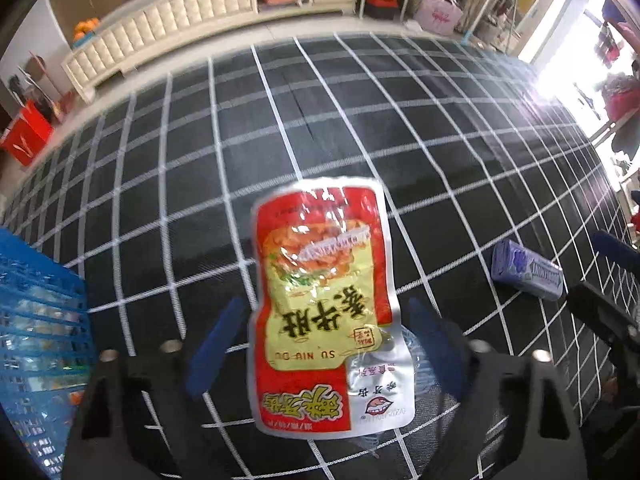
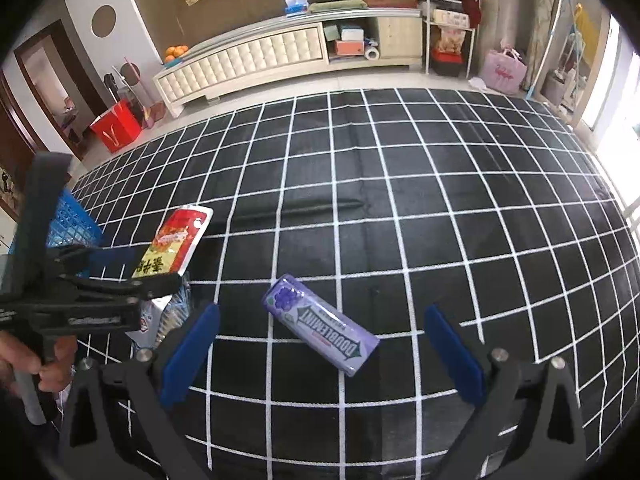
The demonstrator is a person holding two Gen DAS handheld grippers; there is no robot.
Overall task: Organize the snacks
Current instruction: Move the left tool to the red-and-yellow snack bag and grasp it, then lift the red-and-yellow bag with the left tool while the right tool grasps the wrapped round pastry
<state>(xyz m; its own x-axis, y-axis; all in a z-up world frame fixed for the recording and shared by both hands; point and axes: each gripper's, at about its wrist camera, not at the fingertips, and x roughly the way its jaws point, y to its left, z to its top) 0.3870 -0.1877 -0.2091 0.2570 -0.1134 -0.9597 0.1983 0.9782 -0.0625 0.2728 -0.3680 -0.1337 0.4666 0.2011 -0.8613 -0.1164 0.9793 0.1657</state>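
Left wrist view's kinda blurry, glossy red-and-yellow foil snack pouch [image 1: 320, 304] sits between the left gripper [image 1: 326, 344] with its blue pads spread wide, clear wrapper underneath mostly hidden, blue plastic mesh basket [image 1: 36, 304] cut off left of the pouch, purple rectangular gum pack [image 2: 320, 322] right of the pouch on the black white-gridded cloth [image 2: 400, 200], right gripper [image 2: 320, 352] gaping around it, not touching.

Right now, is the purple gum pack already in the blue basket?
No, the purple gum pack lies on the checkered mat, apart from the blue basket.

Cream cabinet [image 2: 256, 60], red bag [image 2: 116, 128], pink bag [image 2: 505, 72]
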